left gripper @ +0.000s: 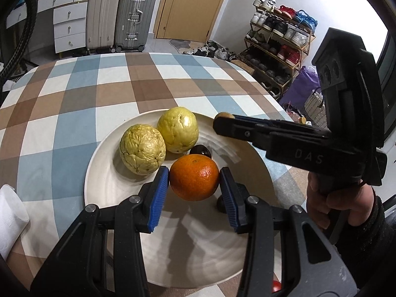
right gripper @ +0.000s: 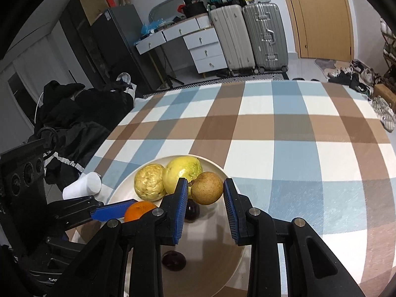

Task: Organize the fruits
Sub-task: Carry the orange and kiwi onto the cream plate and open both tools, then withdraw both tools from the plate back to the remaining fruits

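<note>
A white plate (left gripper: 111,173) sits on the checked tablecloth. It holds a wrinkled yellow fruit (left gripper: 142,149), a smooth yellow fruit (left gripper: 178,130), a dark round fruit (left gripper: 201,151) and an orange (left gripper: 195,177). My left gripper (left gripper: 194,188) is shut on the orange, low over the plate. My right gripper (right gripper: 205,193) is shut on a small brown fruit (right gripper: 207,188) and holds it above the plate (right gripper: 222,267). In the right wrist view two dark fruits (right gripper: 173,261) lie on the plate below.
A white paper roll (left gripper: 10,222) lies at the table's left edge and shows in the right wrist view (right gripper: 83,185). A shoe rack (left gripper: 277,39) stands to the right, suitcases (left gripper: 121,14) and drawers beyond the table. Dark clothing (right gripper: 81,113) is piled left.
</note>
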### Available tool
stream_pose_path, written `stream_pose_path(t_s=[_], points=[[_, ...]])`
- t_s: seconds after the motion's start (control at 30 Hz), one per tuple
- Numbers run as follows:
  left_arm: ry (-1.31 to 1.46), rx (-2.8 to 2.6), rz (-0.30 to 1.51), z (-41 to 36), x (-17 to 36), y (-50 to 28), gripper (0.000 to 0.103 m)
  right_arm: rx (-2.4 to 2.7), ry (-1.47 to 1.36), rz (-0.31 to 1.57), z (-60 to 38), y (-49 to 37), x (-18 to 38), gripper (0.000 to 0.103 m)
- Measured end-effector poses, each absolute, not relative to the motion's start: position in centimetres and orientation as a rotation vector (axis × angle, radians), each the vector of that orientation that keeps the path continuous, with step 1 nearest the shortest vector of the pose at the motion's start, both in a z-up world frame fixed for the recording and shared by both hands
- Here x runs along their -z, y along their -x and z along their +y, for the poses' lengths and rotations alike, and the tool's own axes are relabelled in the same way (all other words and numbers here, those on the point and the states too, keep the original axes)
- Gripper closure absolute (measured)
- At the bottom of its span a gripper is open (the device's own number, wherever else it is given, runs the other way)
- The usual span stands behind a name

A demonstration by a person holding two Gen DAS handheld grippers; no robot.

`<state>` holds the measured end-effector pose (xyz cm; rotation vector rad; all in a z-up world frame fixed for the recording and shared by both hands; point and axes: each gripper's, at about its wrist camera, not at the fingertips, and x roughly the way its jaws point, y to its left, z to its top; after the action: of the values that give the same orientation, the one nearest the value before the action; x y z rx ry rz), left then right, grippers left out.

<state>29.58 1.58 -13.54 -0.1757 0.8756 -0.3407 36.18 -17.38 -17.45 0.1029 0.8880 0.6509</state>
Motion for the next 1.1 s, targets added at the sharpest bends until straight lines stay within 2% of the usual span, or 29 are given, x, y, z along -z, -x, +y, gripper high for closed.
stream_pose_path(t_s=[0.5,0.67,0.9,1.0,1.1], points=[[0.168,0.326,0.884,1.5,14.0,-30.4,0.063,-0.638,-0.125,0.957,-16.6,-37.5,19.2,0.072],[0.162,0.322,0.87,1.6,13.7,-30.3,0.063,-0.645,-0.137,0.95,-16.7,-37.4,19.0,0.064],[0.153,0.306,0.859,1.7,12.5,-29.4,0.062,-0.625,-0.135,0.891,-17.7,-36.3,17.3,0.062],[0.149,0.296,0.847,1.8,11.6,-28.5,0.06,-0.615,-0.142,0.865,-18.5,-35.4,16.1,0.059],[0.135,0.279,0.832,1.7,10.6,-27.4,0.05,-0.606,-0.148,0.837,-19.3,-34.2,14.8,0.051]])
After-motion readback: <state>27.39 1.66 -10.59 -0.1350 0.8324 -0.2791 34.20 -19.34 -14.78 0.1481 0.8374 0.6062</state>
